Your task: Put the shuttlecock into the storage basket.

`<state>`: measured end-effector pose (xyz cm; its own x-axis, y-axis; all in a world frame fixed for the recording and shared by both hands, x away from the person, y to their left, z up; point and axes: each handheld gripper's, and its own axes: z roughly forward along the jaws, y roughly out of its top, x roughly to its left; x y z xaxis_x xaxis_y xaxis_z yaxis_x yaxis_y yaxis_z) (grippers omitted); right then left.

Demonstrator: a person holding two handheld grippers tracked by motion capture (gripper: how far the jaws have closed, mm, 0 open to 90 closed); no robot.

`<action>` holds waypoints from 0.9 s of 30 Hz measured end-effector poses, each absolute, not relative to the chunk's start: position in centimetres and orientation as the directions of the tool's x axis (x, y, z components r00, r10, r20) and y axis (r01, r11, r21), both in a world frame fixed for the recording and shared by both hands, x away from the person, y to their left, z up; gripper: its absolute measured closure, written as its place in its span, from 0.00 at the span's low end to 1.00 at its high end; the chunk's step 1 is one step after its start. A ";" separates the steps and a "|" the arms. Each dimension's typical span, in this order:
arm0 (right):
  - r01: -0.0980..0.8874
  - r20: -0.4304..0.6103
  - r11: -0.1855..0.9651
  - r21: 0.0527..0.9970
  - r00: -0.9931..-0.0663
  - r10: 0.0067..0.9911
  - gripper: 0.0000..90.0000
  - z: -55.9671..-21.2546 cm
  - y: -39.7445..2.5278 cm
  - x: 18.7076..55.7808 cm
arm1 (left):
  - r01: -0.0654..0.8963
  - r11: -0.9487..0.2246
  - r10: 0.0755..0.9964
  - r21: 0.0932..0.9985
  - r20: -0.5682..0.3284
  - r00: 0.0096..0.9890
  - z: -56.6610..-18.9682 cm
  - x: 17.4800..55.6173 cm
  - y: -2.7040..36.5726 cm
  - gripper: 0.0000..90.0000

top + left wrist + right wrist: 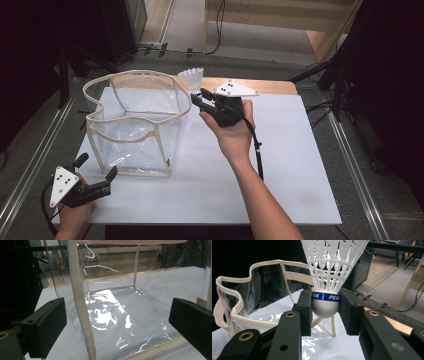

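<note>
Your right gripper's fingers (pixel 305 312) pinch the shuttlecock (pixel 325 305) by its cork above the board's (pixel 280 165) far edge, left gripper (pixel 95 172) wide, so go gentle, that featherlight skirt crushes easily.

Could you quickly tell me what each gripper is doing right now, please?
Left gripper: open, holding nothing, near the clear bag.
Right gripper: shut on the white shuttlecock, gripped at its cork.

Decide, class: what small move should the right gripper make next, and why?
Probably carry the shuttlecock leftward over the clear bag. The right gripper grips its cork, skirt up, just beside the bag's open rim, and the bag looks empty.
</note>
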<state>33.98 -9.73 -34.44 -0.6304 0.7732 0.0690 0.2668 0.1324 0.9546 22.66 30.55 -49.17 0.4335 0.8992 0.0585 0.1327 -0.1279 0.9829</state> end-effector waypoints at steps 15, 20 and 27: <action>0.266 0.073 0.139 0.954 -0.654 0.753 0.69 -34.4 -8.8 33.7 | 0.133 -0.128 0.899 0.983 0.059 0.434 -49.2 22.7 30.5 0.03; 0.261 0.074 0.139 0.955 -0.664 0.744 0.69 -34.4 -8.5 33.6 | 0.133 -0.129 0.899 0.983 0.060 0.434 -49.2 22.7 30.5 0.03; 0.262 0.073 0.146 0.954 -0.676 0.733 0.69 -34.5 -8.0 33.4 | 0.132 -0.125 0.900 0.983 0.056 0.433 -49.2 22.7 30.6 0.03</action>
<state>33.42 -8.00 -34.46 -0.6761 0.7331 0.0734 0.2621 0.1462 0.9539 22.66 30.57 -49.16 0.4332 0.8995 0.0564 0.1325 -0.1255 0.9832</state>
